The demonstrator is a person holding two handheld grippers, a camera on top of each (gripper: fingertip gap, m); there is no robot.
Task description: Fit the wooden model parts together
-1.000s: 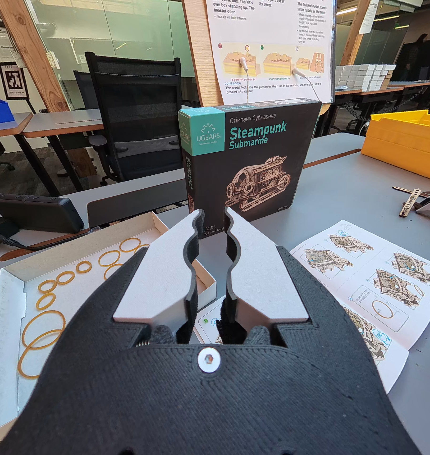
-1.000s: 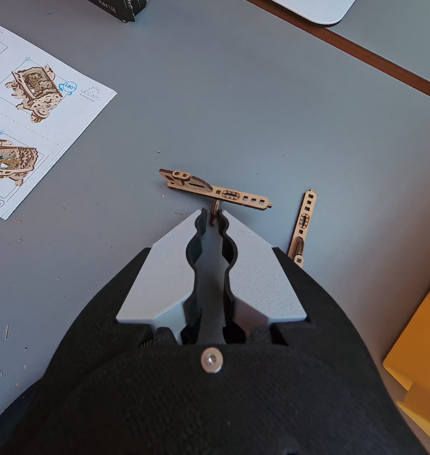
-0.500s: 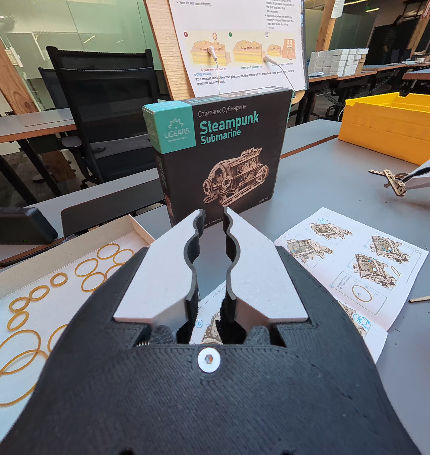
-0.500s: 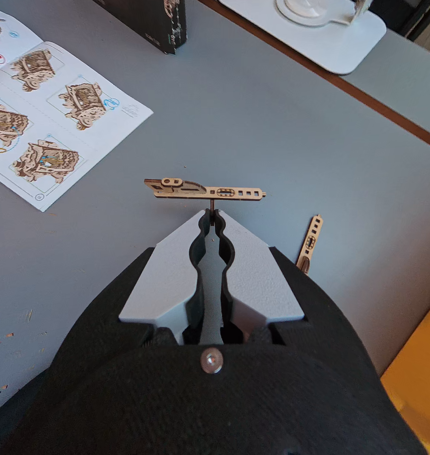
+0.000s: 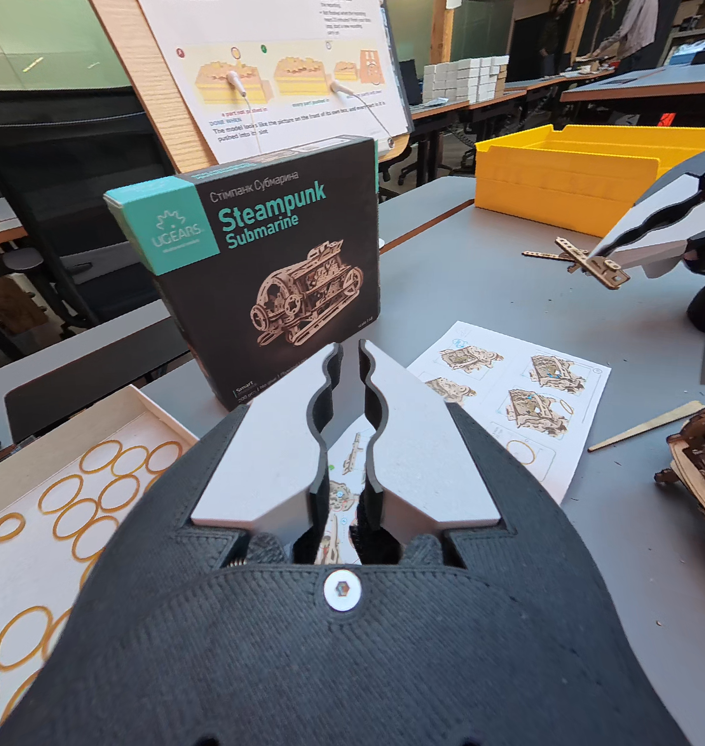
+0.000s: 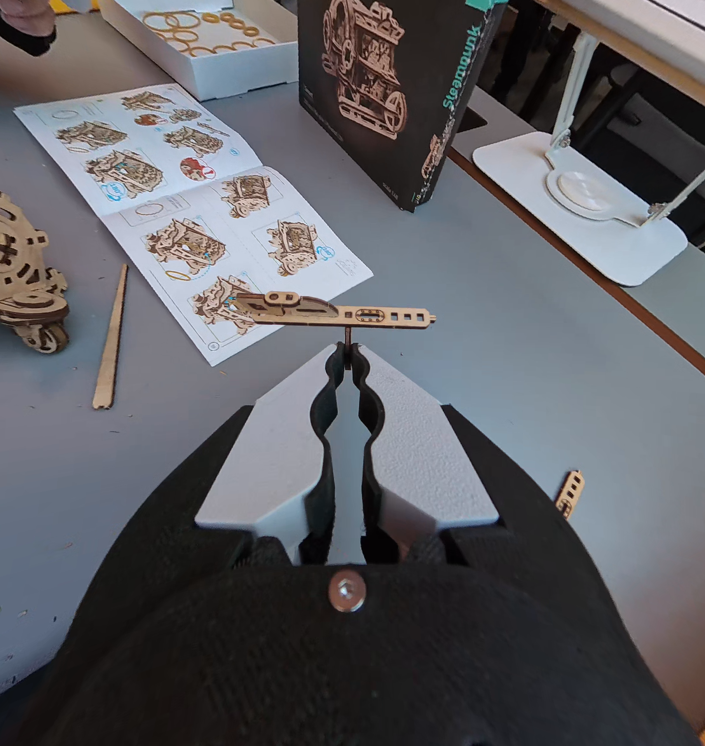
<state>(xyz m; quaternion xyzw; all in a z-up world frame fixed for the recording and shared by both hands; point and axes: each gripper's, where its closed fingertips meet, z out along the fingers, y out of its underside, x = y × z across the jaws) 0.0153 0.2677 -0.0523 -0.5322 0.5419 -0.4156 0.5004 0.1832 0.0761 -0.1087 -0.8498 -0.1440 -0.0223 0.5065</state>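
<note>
On the grey table lie one booklet, one box, one stick. Your right gripper pinches one wooden part aloft; a second part lies beside. Your left gripper is slightly apart, empty.

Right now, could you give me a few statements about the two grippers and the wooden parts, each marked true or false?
1. The right gripper is clamped on a slotted wooden part. True.
2. The left gripper holds a wooden stick. False: its jaws are apart and hold nothing.
3. A second slotted strip lies on the grey table. True.
4. The kit box lies flat. False: it stands upright.
5. The rubber bands lie on the instruction booklet. False: they lie in a white tray.
</note>
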